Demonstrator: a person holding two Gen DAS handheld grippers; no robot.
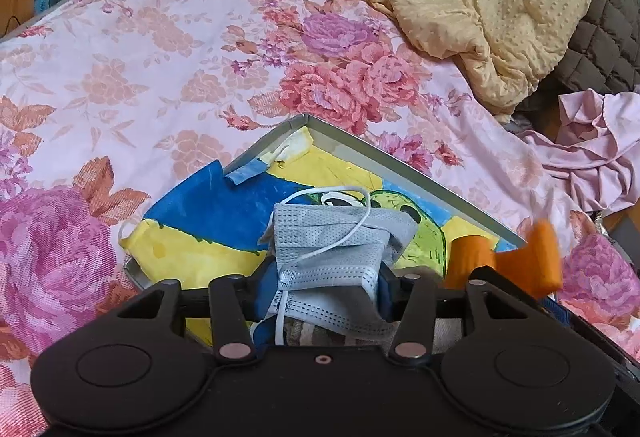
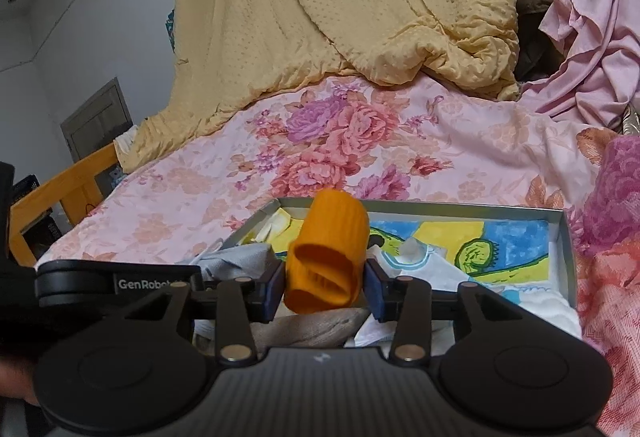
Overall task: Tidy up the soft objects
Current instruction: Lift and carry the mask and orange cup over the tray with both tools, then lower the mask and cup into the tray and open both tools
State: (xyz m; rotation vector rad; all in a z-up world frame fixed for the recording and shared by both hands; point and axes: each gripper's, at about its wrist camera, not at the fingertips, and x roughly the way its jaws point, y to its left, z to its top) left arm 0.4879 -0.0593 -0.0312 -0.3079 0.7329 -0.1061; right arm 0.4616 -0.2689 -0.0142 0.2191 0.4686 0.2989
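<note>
The left gripper (image 1: 326,289) was clamped on folded, limp face masks (image 1: 328,249) — best pinched mid-stack — while the right gripper (image 2: 325,287) squeezed a springy orange sleeve (image 2: 330,249).

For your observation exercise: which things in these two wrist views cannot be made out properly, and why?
- Painted sheet lining the shallow metal tray: left wrist view, middle covered by the grey pleated face mask.
- Orange ribbed soft piece: left wrist view, motion-blurred.
- Beige cloth: right wrist view, mostly behind the right gripper.

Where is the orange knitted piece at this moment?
The right gripper holds the orange knitted piece between its fingers, above the near edge of the metal tray; in the left wrist view it appears blurred at the right.
</note>
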